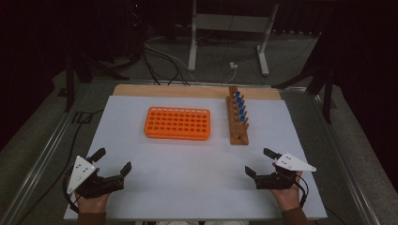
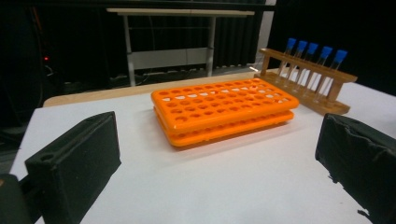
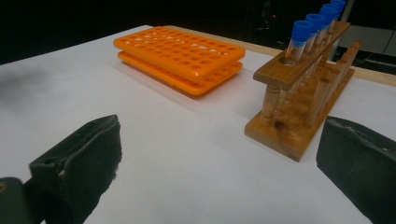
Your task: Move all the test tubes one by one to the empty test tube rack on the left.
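Your left gripper (image 1: pixel 112 164) and right gripper (image 1: pixel 257 163) rest near the table's (image 1: pixel 187 187) front edge, jaws spread and empty, probably staged for a reach. The wooden tube rack (image 1: pixel 238 123), holding blue-capped tubes (image 1: pixel 240 107) upright, stands right of the orange rack (image 1: pixel 177 123). Its long axis runs away from you.

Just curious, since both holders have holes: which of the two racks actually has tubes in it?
The wooden rack, to the right of the orange rack. Blue-capped tubes stand in its far holes; the orange rack's holes are all empty.
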A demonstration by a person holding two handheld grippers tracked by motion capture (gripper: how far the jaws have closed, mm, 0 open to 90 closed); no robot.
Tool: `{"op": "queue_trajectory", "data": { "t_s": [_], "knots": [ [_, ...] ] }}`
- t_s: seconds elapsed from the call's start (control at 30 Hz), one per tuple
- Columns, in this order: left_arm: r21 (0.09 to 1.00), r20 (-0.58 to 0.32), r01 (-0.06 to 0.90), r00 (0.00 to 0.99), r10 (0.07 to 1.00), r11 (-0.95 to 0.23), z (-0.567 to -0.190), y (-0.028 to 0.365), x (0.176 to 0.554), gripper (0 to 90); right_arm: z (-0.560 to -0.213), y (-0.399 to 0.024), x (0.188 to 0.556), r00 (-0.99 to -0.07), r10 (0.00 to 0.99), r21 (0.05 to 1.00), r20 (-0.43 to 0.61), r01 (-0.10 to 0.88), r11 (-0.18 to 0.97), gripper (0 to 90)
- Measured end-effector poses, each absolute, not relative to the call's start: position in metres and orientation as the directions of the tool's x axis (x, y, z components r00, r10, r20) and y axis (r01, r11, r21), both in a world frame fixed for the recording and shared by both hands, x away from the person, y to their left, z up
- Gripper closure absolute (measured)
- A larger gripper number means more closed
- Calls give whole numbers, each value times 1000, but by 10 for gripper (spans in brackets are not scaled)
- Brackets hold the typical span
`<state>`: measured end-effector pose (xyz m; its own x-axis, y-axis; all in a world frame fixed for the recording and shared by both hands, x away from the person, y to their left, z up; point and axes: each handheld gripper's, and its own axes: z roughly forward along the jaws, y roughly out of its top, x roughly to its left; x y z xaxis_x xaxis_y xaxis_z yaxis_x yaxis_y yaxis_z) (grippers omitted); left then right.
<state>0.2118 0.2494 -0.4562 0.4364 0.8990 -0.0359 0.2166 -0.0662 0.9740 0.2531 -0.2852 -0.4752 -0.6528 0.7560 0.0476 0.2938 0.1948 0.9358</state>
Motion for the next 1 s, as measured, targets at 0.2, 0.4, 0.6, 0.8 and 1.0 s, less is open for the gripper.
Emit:
{"op": "queue_trajectory", "data": {
  "t_s": [0.2,0.4,0.6,0.8,1.0],
  "knots": [
    [975,-29,213,426,904,-69,-456,251,211,8,-473,-285,250,-649,759,938,44,288,191,3],
    [973,-36,222,412,911,-62,-459,252,214,9,-464,-282,249,-635,772,941,23,275,199,4],
    [971,-33,229,413,910,-68,-461,250,216,9,-446,-282,252,-623,782,943,5,262,203,8],
    [973,-28,221,399,916,-67,-460,250,214,9,-433,-279,265,-622,782,943,30,278,185,8],
    [974,-27,219,394,919,-65,-462,252,213,9,-422,-268,282,-624,782,940,11,273,204,8]
  ]
}}
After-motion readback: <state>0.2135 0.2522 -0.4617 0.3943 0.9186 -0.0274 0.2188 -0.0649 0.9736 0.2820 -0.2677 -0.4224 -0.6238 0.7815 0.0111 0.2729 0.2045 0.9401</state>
